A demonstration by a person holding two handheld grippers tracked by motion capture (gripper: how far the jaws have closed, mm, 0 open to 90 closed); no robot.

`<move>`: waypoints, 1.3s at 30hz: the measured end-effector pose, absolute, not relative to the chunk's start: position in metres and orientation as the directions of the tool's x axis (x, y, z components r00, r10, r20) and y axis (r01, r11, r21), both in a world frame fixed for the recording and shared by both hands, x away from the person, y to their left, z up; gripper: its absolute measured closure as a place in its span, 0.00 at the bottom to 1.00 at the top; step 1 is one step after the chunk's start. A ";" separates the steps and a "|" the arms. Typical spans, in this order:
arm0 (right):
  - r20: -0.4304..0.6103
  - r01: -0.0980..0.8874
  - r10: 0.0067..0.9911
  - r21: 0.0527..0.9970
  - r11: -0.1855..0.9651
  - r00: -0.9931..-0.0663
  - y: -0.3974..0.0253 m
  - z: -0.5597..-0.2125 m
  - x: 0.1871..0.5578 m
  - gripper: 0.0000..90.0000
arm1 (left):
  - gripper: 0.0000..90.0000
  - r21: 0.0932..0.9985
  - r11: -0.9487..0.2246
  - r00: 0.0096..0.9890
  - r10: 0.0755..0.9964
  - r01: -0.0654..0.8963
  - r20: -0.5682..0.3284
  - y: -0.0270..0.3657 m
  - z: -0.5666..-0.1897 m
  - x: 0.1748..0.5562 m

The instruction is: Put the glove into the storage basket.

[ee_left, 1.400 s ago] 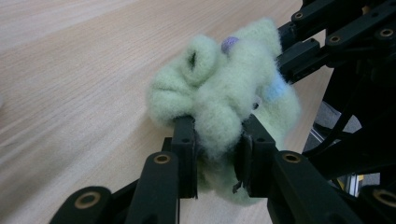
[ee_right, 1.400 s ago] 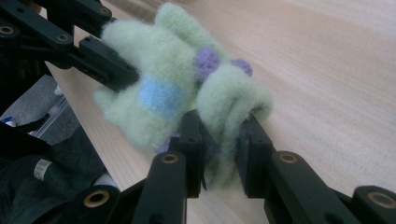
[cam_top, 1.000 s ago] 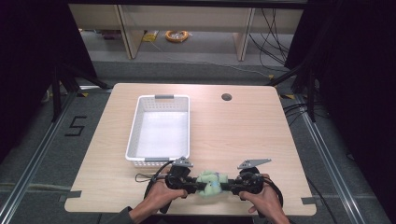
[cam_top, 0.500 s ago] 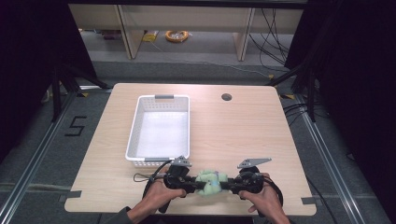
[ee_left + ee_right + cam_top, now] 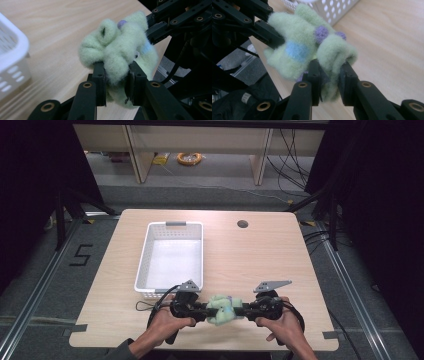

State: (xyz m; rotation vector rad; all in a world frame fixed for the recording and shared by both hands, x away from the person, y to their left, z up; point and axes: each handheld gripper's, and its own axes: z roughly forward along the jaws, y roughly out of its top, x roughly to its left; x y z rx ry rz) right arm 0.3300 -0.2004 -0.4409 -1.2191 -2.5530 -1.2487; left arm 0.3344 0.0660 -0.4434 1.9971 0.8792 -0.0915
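Claws both pinch the fuzzy green sock (image 5: 222,308) near the desk's (image 5: 260,255) front edge: our left claw (image 5: 115,81) grips one bunched fold, our right claw (image 5: 329,77) another. Judging the white basket (image 5: 145,257) as the goal, we should keep both grips firm, lift together, and avoid stretching the fabric.

floor: grey carpet (image 5: 210,195) | shelving (image 5: 200,140) behind | black curtains (image 5: 30,180) at the sides

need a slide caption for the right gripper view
Right gripper clamps a fuzzy green sock with purple dots, left gripper gripping its far end, white basket behind.
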 end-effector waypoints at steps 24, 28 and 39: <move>0.296 0.594 0.575 0.674 0.440 -0.763 -0.151 -0.365 0.396 0.83 | 0.80 0.765 -0.237 0.689 0.640 0.599 -0.341 0.116 -0.389 0.366; 0.302 0.597 0.569 0.666 0.447 -0.765 -0.142 -0.359 0.404 0.83 | 0.80 0.768 -0.222 0.677 0.653 0.600 -0.340 0.126 -0.386 0.373; 0.302 0.596 0.561 0.653 0.468 -0.771 -0.103 -0.354 0.438 0.84 | 0.80 0.751 -0.204 0.626 0.705 0.628 -0.332 0.157 -0.384 0.395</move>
